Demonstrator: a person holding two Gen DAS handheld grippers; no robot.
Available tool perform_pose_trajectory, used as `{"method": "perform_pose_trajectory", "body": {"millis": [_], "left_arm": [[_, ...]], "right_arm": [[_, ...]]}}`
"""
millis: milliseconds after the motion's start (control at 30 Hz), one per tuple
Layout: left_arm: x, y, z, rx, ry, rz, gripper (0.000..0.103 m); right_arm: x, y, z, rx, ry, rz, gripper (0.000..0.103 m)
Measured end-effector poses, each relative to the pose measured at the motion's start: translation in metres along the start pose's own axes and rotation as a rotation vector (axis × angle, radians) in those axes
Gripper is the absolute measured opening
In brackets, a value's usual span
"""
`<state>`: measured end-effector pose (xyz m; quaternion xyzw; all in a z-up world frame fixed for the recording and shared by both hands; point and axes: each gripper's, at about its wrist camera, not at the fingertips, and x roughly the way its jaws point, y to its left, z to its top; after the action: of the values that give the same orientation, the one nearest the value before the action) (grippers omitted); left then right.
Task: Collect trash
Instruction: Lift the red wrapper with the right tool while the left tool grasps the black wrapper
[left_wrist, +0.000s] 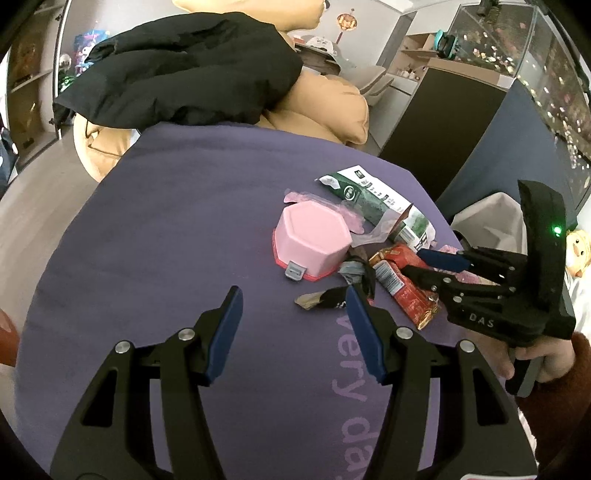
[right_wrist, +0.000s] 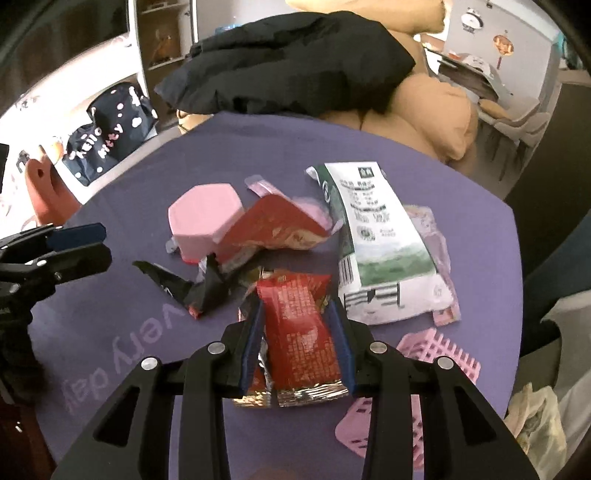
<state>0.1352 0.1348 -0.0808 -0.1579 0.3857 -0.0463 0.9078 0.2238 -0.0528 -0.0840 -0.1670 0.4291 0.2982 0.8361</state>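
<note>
Red foil snack wrapper (right_wrist: 301, 325) sits clamped between the blue pads of my right gripper (right_wrist: 297, 332), above the purple tablecloth (right_wrist: 129, 314). My left gripper (left_wrist: 293, 332) hangs spread and empty over the cloth, near a pink hexagonal box (left_wrist: 314, 240) and a green-and-white wrapper (right_wrist: 376, 236).

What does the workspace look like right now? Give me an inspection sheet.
Surface: purple cloth printed with pale lettering.
Job's things: red foil wrapper in the right gripper; second red wrapper, green-and-white packet, black wrapper scraps loose on the cloth.
Clutter: pink hexagonal container, upside down; pink grid mat.
Grippers: left gripper jaws open, nothing between them; right gripper jaws shut on the red foil wrapper.
Cables: nothing seen.
Surroundings: black garment over tan cushions; bag-lined bin beside the cloth.
</note>
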Motion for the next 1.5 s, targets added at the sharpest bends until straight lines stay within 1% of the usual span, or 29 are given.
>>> {"method": "perform_pose_trajectory", "body": {"millis": [100, 233, 300, 433, 500, 600, 733, 800, 867, 933, 1067, 1167, 1300, 1500], "left_arm": [[0.003, -0.001, -0.001, 0.005, 0.010, -0.007, 0.055], [0.009, -0.008, 0.001, 0.027, 0.021, -0.035, 0.055], [0.014, -0.013, 0.001, 0.048, 0.028, -0.041, 0.055], [0.032, -0.027, 0.005, 0.092, 0.069, -0.046, 0.055], [0.043, -0.034, 0.007, 0.100, 0.097, -0.036, 0.055], [0.055, -0.042, 0.010, 0.110, 0.124, -0.020, 0.055], [0.064, -0.050, 0.009, 0.136, 0.148, 0.031, 0.055], [0.064, -0.051, 0.009, 0.129, 0.147, 0.029, 0.049], [0.063, -0.050, 0.007, 0.127, 0.148, 0.018, 0.036], [0.061, -0.047, 0.005, 0.115, 0.152, -0.007, 0.031], [0.053, -0.041, 0.001, 0.085, 0.163, -0.053, 0.020], [0.044, -0.037, -0.003, 0.081, 0.155, -0.059, 0.019], [0.032, -0.032, -0.007, 0.072, 0.152, -0.069, 0.019], [0.019, -0.023, -0.009, 0.068, 0.131, -0.089, 0.019]], "right_arm": [[-0.008, 0.002, -0.014, 0.019, 0.007, 0.032, 0.034], [-0.018, 0.009, -0.039, 0.004, 0.027, 0.041, 0.034], [-0.022, 0.007, -0.051, 0.027, 0.030, 0.035, 0.034], [-0.033, -0.006, -0.068, 0.098, 0.018, 0.032, 0.034], [-0.039, -0.012, -0.075, 0.130, 0.014, 0.036, 0.034], [-0.045, -0.018, -0.082, 0.137, 0.010, 0.023, 0.034], [-0.050, -0.022, -0.088, 0.150, -0.001, 0.011, 0.034], [-0.049, -0.026, -0.089, 0.174, -0.001, 0.025, 0.034], [-0.049, -0.029, -0.090, 0.197, -0.007, 0.039, 0.034], [-0.050, -0.029, -0.090, 0.206, -0.002, 0.040, 0.034], [-0.049, -0.025, -0.089, 0.186, 0.011, 0.021, 0.036], [-0.048, -0.026, -0.089, 0.192, 0.014, 0.025, 0.037], [-0.049, -0.031, -0.090, 0.234, 0.013, 0.049, 0.038], [-0.049, -0.027, -0.088, 0.211, 0.039, 0.028, 0.038]]}}
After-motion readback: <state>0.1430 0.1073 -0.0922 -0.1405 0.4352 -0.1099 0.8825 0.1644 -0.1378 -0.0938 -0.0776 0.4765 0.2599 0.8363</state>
